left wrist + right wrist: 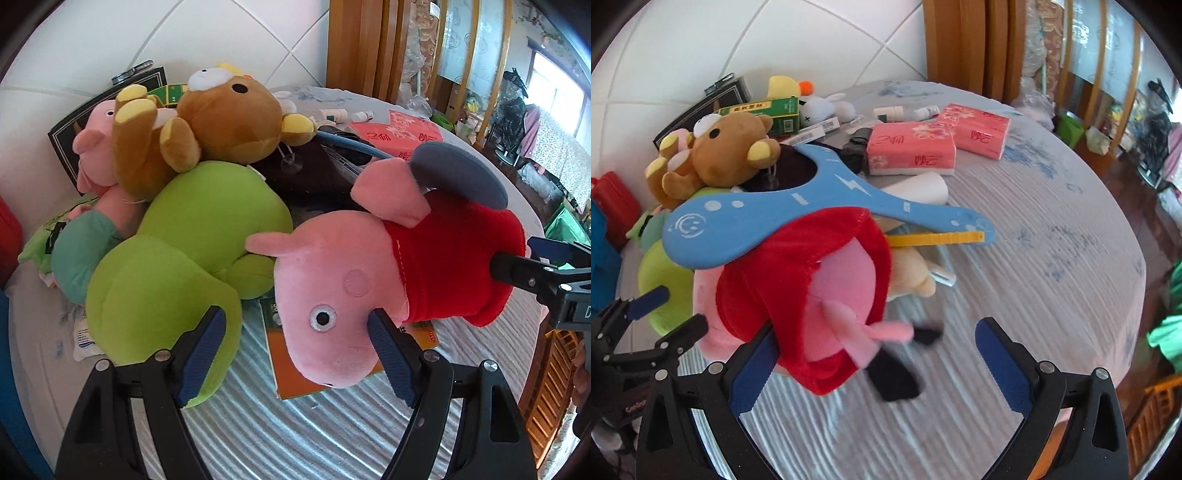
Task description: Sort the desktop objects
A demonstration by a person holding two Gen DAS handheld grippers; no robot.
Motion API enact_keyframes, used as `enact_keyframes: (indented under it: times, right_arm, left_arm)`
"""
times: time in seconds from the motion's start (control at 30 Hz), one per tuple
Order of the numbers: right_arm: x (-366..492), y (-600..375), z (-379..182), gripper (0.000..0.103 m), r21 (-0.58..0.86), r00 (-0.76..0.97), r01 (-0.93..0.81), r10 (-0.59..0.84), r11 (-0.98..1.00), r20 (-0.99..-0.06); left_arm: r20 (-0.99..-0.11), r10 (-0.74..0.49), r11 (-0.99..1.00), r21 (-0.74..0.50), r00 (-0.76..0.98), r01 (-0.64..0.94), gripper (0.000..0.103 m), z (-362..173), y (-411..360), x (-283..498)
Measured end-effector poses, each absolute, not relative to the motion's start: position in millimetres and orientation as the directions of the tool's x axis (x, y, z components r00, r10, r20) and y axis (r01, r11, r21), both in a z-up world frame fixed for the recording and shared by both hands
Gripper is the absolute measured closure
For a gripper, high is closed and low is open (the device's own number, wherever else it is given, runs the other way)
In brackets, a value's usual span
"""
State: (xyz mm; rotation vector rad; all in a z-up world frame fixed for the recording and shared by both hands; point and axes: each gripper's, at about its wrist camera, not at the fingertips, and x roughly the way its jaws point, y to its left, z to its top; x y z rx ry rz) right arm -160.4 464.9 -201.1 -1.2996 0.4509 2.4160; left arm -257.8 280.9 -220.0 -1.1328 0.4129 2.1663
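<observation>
— How many plush toys did you count in the heap?
— Four: one pig in a red dress point(369, 295), one brown bear point(207, 125), one green plush point(177, 258), one pink plush point(94, 151).
— And tissue packs?
— Two pink packs point(910, 149), touching side by side.
— Grippers?
— Two: the left gripper point(297, 356) and the right gripper point(877, 365).

A pink pig plush point(332, 295) in a red dress lies sideways against the green plush point(177, 258).

Plush pile point(177, 221) and pig plush point(798, 295) blocked left; striped tablecloth point(1052, 258) right of tissue packs point(912, 151) lay open.
</observation>
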Motion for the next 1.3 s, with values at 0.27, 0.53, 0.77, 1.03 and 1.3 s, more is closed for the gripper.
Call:
enact_keyframes:
  times: [0.27, 0.53, 0.77, 1.03, 1.3]
  right_arm:
    - [-165, 450, -202, 0.000, 0.120, -0.534, -0.342, 0.087, -0.932, -0.841]
    - [-186, 443, -211, 0.000, 0.158, -0.550, -0.274, 0.020, -0.949, -0.835]
    - [-195, 453, -206, 0.038, 0.196, -0.564, -0.239, -0.028, -0.951, -0.825]
    - [-191, 440, -169, 0.055, 0.177, -0.614, -0.157, -0.044, -0.972, -0.788]
    - [-186, 468, -190, 0.065, 0.153, -0.533, -0.286, 0.024, -0.946, -0.846]
  left_arm:
    - [-0.856, 0.378, -0.723, -0.036, -0.352, -0.690, 0.024, -244, 298, -250]
    - [-0.844, 0.394, -0.740, -0.057, -0.364, -0.670, 0.024, -248, 307, -262]
    - [-0.810, 0.439, -0.747, -0.089, -0.389, -0.659, 0.047, -237, 308, -266]
    - [-0.755, 0.473, -0.750, -0.075, -0.454, -0.658, 0.063, -187, 297, -257]
    - [-0.825, 0.394, -0.793, -0.083, -0.405, -0.603, 0.061, -198, 276, -253]
